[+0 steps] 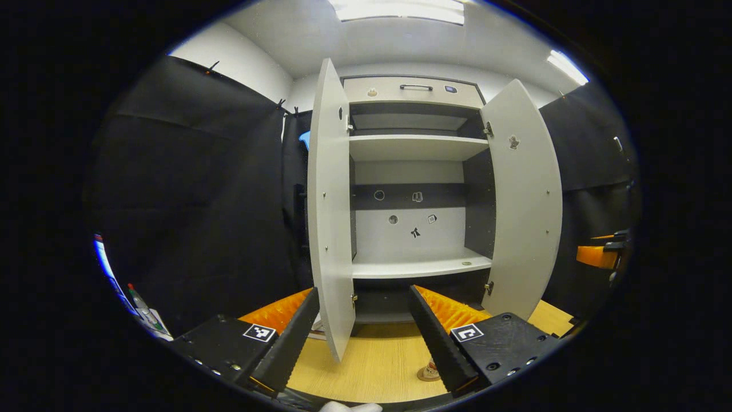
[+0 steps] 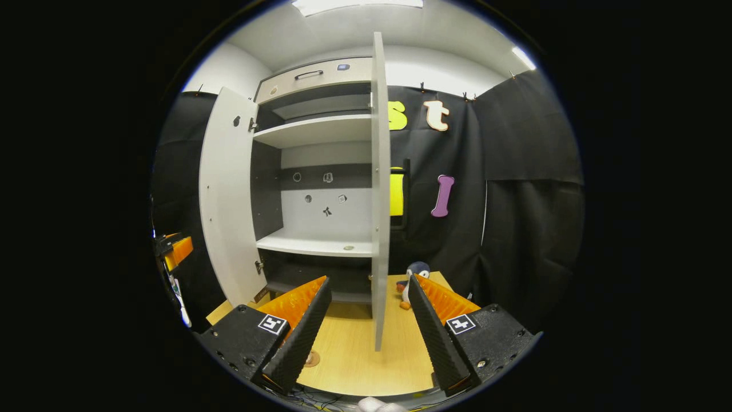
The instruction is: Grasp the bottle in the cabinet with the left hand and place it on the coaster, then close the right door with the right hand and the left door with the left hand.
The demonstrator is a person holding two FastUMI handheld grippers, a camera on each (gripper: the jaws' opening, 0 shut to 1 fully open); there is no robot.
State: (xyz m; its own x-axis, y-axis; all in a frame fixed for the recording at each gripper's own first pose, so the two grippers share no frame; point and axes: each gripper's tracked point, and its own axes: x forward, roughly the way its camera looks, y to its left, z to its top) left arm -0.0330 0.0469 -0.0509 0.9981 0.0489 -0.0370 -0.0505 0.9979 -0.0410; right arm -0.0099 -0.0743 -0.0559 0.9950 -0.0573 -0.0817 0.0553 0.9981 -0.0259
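Observation:
The cabinet (image 1: 414, 91) stands on a wooden table with both doors swung open. In the left gripper view, my left gripper (image 1: 363, 292) is open and holds nothing. The left door (image 1: 329, 217) stands edge-on just ahead, its lower corner showing between the fingers. The right door (image 1: 526, 200) hangs open farther right. A round coaster (image 1: 428, 375) lies on the table, half hidden by the right finger. My right gripper (image 2: 369, 280) is open too, facing the thin edge of the right door (image 2: 378, 200). The coaster (image 2: 311, 359) lies flat by its left finger. The lower shelf (image 2: 309, 245) carries a small disc.
A toy penguin (image 2: 413, 272) sits on the table right of the right door. A slim red-capped bottle-like thing (image 1: 140, 306) stands at the far left, off the table. The right gripper (image 1: 597, 254) shows orange at the right edge. The table (image 1: 372, 366) runs under both doors.

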